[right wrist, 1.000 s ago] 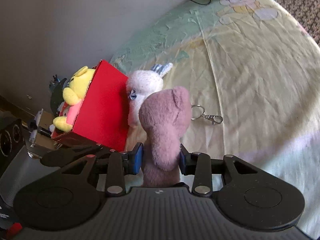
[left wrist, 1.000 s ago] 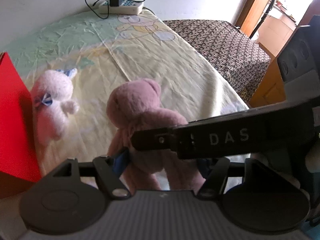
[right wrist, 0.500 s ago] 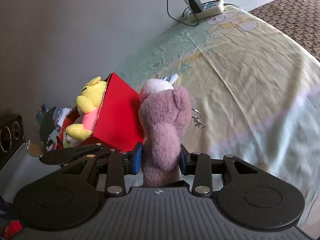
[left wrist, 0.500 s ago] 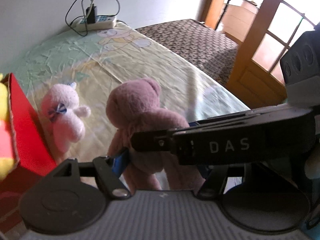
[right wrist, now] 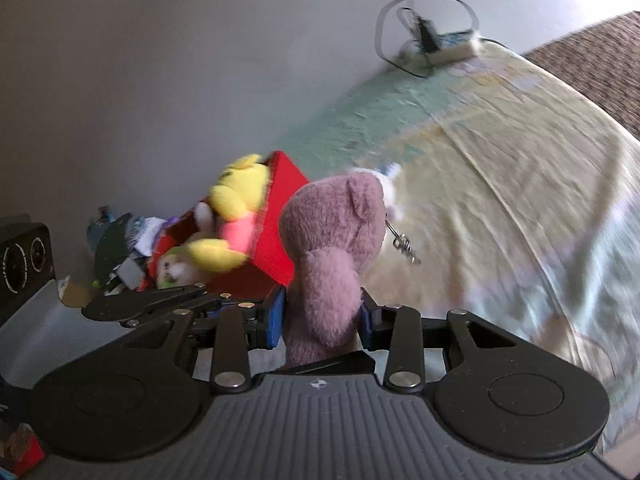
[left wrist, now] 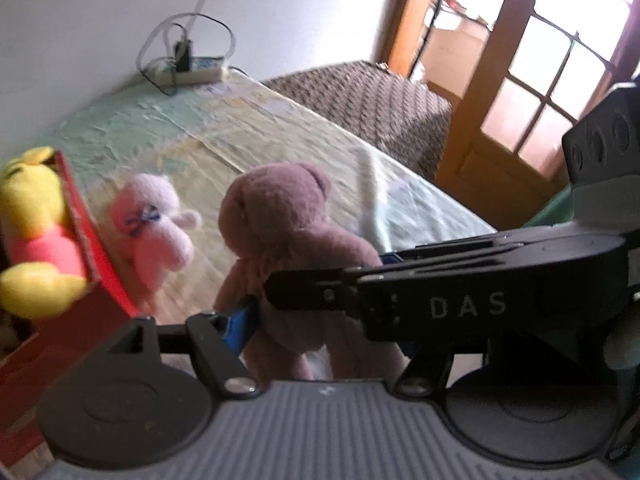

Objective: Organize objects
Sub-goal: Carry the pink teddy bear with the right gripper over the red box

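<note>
Both grippers have carried the mauve bear (right wrist: pixel 332 248) up off the bedsheet (right wrist: pixel 500 184), so the red box (right wrist: pixel 280 232) now sits lower, just left. The right gripper (right wrist: pixel 322 318) and the left gripper (left wrist: pixel 320 320) each pinch it, ready for dropping beside the yellow plush (right wrist: pixel 236 196).

Pwr strip (left wrist: pixel 192 74) w/ charger, door (left wrist: pixel 532 92)
</note>
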{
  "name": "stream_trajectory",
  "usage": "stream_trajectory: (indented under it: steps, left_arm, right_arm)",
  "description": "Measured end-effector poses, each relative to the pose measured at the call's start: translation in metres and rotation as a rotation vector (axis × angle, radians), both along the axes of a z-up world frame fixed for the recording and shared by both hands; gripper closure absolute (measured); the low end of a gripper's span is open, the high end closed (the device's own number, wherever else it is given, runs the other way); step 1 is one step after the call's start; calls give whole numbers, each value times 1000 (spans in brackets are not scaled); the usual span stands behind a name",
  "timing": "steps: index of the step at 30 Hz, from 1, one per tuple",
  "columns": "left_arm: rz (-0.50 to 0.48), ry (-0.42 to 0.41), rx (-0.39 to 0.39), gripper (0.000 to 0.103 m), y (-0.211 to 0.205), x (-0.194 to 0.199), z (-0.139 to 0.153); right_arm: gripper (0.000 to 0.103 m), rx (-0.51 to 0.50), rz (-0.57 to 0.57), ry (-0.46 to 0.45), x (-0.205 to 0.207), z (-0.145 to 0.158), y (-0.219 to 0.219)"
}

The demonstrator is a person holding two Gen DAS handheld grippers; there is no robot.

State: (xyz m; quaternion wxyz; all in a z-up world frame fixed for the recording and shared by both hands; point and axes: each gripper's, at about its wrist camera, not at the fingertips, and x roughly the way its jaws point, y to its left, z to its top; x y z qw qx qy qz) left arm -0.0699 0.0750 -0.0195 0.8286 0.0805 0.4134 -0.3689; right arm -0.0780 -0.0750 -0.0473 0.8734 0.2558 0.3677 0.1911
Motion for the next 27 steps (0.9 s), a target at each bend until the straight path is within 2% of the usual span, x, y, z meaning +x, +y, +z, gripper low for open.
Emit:
stream_trajectory:
  steps: [6,11,19,23,27]
  left_arm:
    - [108,-41,-31,37,12,6,21]
    - [210,-91,-38,37,15,5,34]
    - [412,-186,-62,37,42,13,69]
    - [495,-224,-54,37,66,18,83]
    - [532,-214,-81,38,99,32,86]
  right_arm:
    - [64,0,104,-68,17,17,3]
    - [64,43,207,-111,37,33,8]
    - [64,102,370,-212,77,59,46]
    - [64,98,390,-222,93,66,78]
    - [64,85,374,-211,105,64,109]
